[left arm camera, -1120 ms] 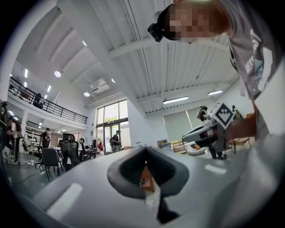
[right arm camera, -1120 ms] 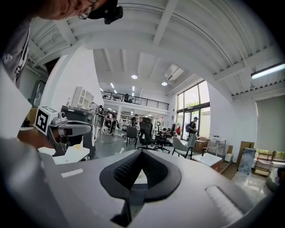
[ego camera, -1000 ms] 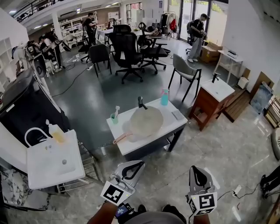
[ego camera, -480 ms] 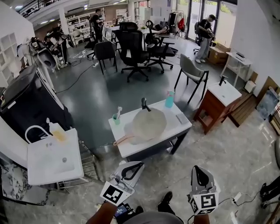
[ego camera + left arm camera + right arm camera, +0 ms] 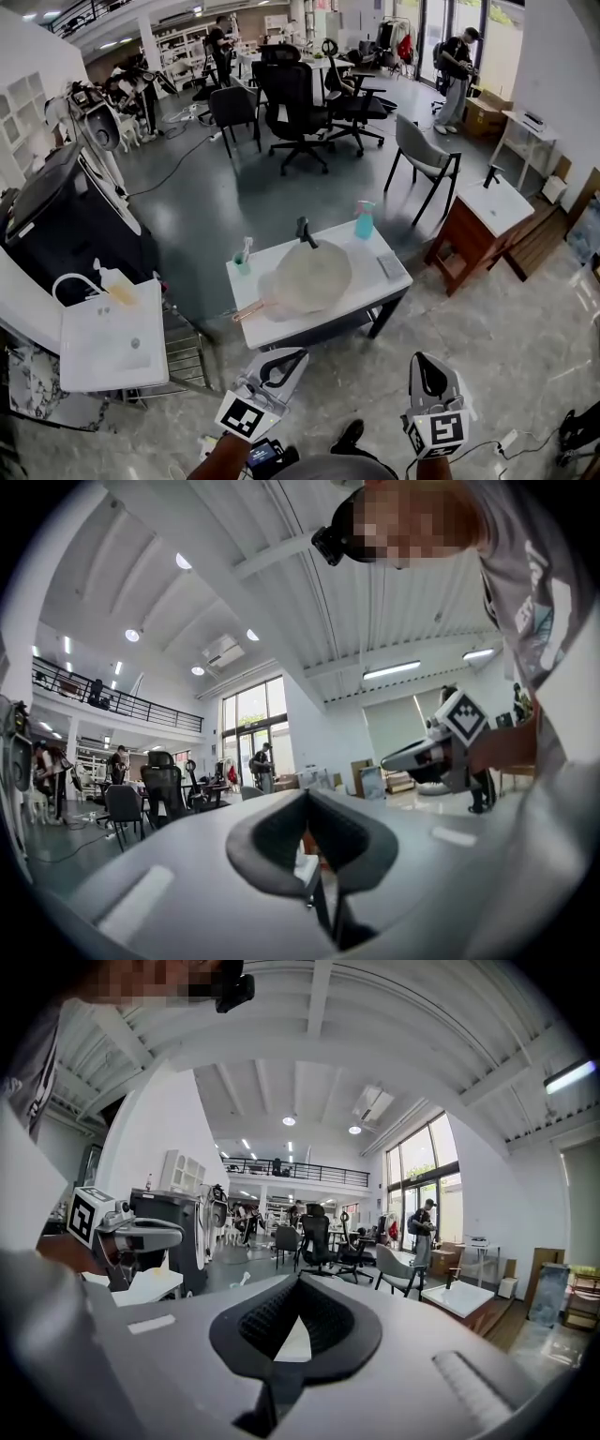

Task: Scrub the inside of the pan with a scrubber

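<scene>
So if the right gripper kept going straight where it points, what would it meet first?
Probably the white table holding the pan: it shows straight ahead beyond the right gripper's shut fingers. Only floor lies before it, though depth is unclear.

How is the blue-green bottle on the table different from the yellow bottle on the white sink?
The blue-green bottle has a pinkish top; the yellow bottle has a white top. The blue-green bottle stands on the table near the pan; the yellow bottle stands on the white sink off to the left. Both stand upright.
</scene>
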The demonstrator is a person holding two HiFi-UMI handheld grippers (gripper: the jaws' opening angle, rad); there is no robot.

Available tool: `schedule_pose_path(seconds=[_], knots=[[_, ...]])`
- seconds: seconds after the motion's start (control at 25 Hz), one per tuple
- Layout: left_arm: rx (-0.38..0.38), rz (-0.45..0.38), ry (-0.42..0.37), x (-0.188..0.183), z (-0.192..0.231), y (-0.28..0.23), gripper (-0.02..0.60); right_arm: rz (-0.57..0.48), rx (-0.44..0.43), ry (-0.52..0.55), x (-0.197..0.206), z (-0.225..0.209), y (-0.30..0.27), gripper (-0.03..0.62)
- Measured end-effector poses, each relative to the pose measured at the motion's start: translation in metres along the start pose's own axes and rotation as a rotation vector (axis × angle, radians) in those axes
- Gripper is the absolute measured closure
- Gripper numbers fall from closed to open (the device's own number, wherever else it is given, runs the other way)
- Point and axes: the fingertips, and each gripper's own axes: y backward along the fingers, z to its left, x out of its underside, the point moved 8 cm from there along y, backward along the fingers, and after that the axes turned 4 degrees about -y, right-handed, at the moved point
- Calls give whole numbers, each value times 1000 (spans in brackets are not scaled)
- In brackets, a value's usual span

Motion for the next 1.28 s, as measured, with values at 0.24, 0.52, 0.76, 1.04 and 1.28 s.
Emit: schedule_pose_path(seconds=[0.24,0.52,0.76,1.04,1.28], knots=[[-33,21,-6,3,-8,-50,580,10,-43,-14,7,-50,-30,592],[-76,39,-28,-9,-20,-89,580,-17,-107,-27,3,-95,-52,592],[-92,46,-51,-15,-33,-113,580,-16,-139,-49,12,-122,-62,592],[-83,63,-35,-6,-20,-142,580,3,-138,-57,16,-138,-84,592],[-7,38,-35,-3,-5,-177,580,10,-80,-51,11,-151,-94,592]])
